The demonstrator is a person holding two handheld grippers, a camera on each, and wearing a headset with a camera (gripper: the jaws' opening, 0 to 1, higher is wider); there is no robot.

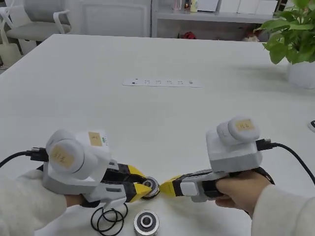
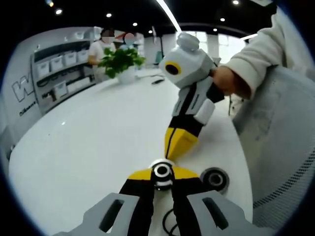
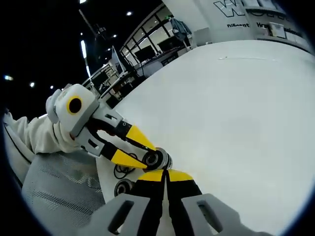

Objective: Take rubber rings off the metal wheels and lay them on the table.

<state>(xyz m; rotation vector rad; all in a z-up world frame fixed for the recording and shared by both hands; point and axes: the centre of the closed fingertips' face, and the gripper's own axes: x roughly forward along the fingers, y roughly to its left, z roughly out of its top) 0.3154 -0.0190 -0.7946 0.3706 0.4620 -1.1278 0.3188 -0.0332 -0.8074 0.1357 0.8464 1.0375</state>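
A small metal wheel (image 1: 150,186) is clamped between the yellow jaw tips of my left gripper (image 1: 146,189), near the table's front edge. In the left gripper view the wheel (image 2: 162,172) faces the camera between the left gripper's (image 2: 162,178) tips. My right gripper (image 1: 164,187) is shut, and its tips rest against the wheel's right rim. I cannot see whether a ring is pinched between them. In the right gripper view the right gripper (image 3: 166,172) meets the wheel (image 3: 156,159). A second wheel (image 1: 146,222) lies flat on the table beside loose black rubber rings (image 1: 109,219).
A white power strip (image 1: 162,82) lies mid-table. A potted plant (image 1: 294,34) stands at the far right, with a small dark object (image 1: 312,125) at the right edge. Chairs (image 1: 29,22) and shelves stand beyond the white table (image 1: 147,123).
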